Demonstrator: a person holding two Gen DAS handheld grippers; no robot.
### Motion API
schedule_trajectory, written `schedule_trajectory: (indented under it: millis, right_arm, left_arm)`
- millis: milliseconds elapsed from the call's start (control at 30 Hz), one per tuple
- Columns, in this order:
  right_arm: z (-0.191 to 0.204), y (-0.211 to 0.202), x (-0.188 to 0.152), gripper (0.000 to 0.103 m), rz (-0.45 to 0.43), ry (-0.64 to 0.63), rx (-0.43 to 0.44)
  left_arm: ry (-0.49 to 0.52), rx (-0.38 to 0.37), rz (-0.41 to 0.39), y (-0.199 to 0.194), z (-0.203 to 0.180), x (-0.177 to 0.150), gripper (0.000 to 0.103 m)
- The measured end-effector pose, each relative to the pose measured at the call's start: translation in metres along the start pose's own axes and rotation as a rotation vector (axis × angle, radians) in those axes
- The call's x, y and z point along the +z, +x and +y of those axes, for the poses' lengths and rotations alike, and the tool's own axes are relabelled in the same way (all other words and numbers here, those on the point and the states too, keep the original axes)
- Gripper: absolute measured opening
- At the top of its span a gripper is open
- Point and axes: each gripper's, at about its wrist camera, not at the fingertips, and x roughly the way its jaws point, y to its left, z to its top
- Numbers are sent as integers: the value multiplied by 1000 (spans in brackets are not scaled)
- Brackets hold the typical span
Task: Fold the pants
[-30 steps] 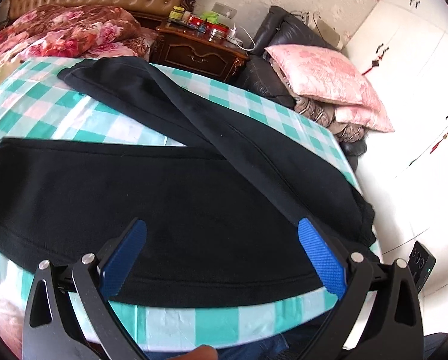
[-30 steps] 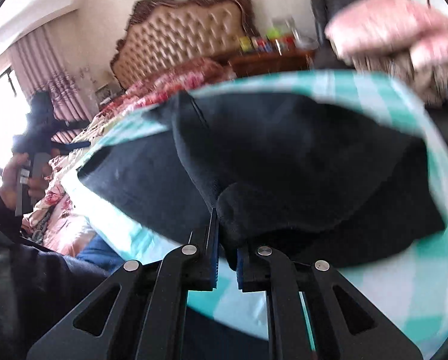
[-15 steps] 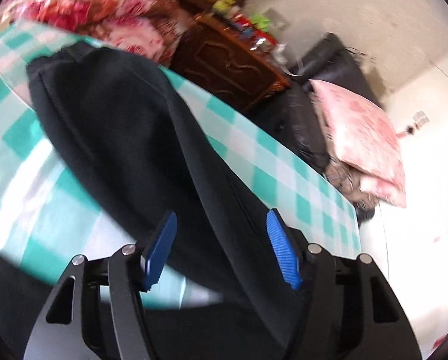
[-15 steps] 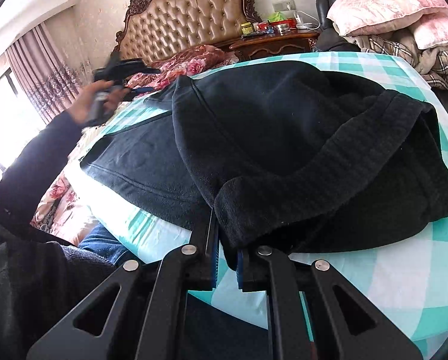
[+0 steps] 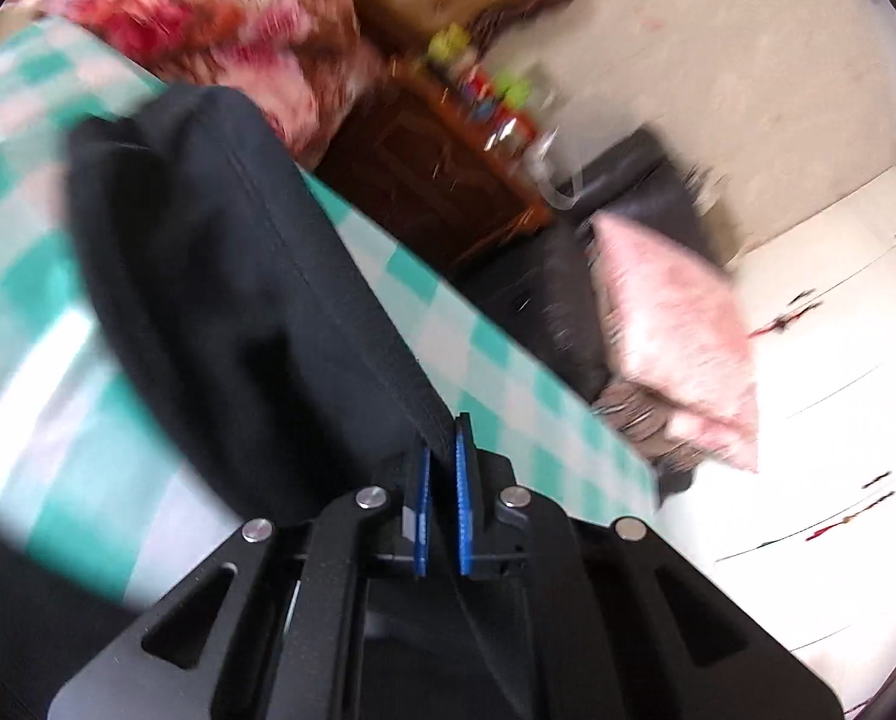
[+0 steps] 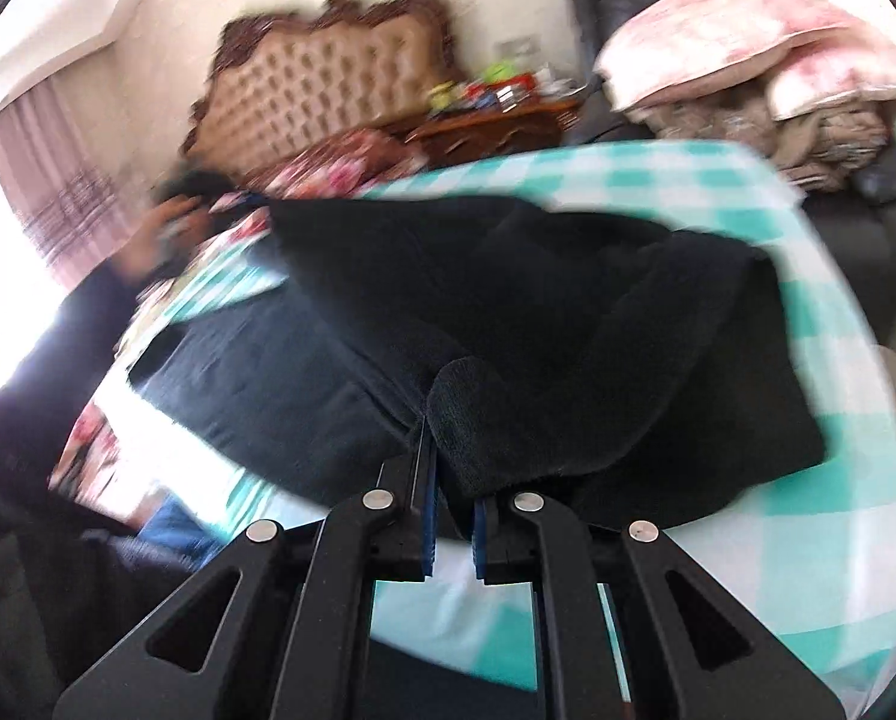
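Black pants point(image 5: 207, 270) lie across a table with a teal and white checked cloth point(image 5: 508, 372). My left gripper point(image 5: 441, 438) is closing its jaws on the seamed edge of one pant leg, and the fabric is pinched between the blue pads. In the right wrist view, my right gripper point(image 6: 451, 480) is shut on a thick folded edge of the pants point(image 6: 568, 300) near the table's front, lifting it slightly. A blurred hand and dark sleeve point(image 6: 147, 240) show at the far left over the pant leg end.
Behind the table stand a dark wooden nightstand point(image 5: 423, 180) with small jars, a black sofa holding pink pillows point(image 5: 670, 324), and a bed with floral bedding point(image 5: 207, 18) and a tufted headboard point(image 6: 315, 96). The cloth's edge point(image 6: 808, 480) drops off at right.
My left gripper swung from the near leg to the far pant leg and went from wide open to closed on its edge. The right gripper kept its grip and shifted slightly.
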Motion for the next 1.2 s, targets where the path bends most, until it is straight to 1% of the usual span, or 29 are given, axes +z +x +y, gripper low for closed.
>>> schedule_trajectory:
  millis: [33, 67, 100, 167, 200, 267, 300, 333, 367, 400, 433, 467, 500, 567, 600, 633, 667, 733, 867, 1000, 1200]
  right_arm:
    - [-7, -3, 0, 10, -11, 23, -25]
    - [-11, -4, 0, 10, -13, 40, -34]
    - [-16, -5, -1, 10, -14, 60, -45]
    - [-28, -4, -1, 10, -6, 125, -50]
    - [-33, -1, -2, 10, 6, 171, -36]
    - [-40, 4, -3, 12, 29, 243, -26]
    - [-42, 4, -2, 13, 31, 267, -34]
    - [-44, 2, -2, 19, 38, 298, -34]
    - [-46, 0, -3, 28, 45, 331, -24]
    - [-48, -2, -4, 36, 47, 360, -17]
    - [-51, -5, -8, 48, 54, 402, -12]
    - [-52, -7, -9, 52, 66, 433, -3]
    - [-53, -8, -11, 52, 81, 457, 12]
    - [-55, -11, -18, 54, 110, 518, 63]
    - [-58, -12, -22, 55, 123, 570, 108]
    - [-64, -14, -24, 58, 125, 612, 140]
    - [-68, -17, -27, 58, 121, 659, 177]
    - [-74, -25, -30, 59, 105, 714, 222]
    - [-77, -24, -35, 68, 123, 769, 247]
    - [-75, -7, -38, 69, 142, 839, 307]
    - [-72, 4, -33, 74, 115, 925, 356]
  left_arm:
    - [-7, 4, -29, -24, 6, -19, 6]
    - [-18, 19, -40, -44, 15, -41, 6]
    - [-32, 34, -34, -57, 27, -61, 6]
    - [-61, 41, 6, -68, 49, -95, 6]
    - [-72, 43, 45, -69, 66, -112, 7]
    - [-82, 41, 67, -67, 84, -127, 8]
    - [-96, 37, 70, -66, 92, -131, 10]
    - [-97, 28, 71, -65, 94, -132, 18]
    - [-94, 21, 72, -63, 96, -132, 24]
    - [-99, 25, 69, -62, 97, -129, 33]
    - [-109, 27, 62, -62, 98, -126, 41]
    - [-115, 23, 54, -63, 99, -124, 45]
    - [-121, 20, 44, -63, 100, -121, 53]
    - [-136, 24, 35, -61, 105, -119, 54]
    - [-151, 16, 33, -60, 109, -118, 54]
    - [-167, 8, 30, -60, 114, -120, 54]
    - [-182, -2, 30, -59, 117, -121, 54]
    - [-212, -36, 35, -56, 124, -122, 52]
    - [-224, -70, 34, -57, 132, -122, 52]
    - [-230, -88, 35, -58, 131, -121, 50]
    - [-260, -112, 36, -63, 137, -124, 50]
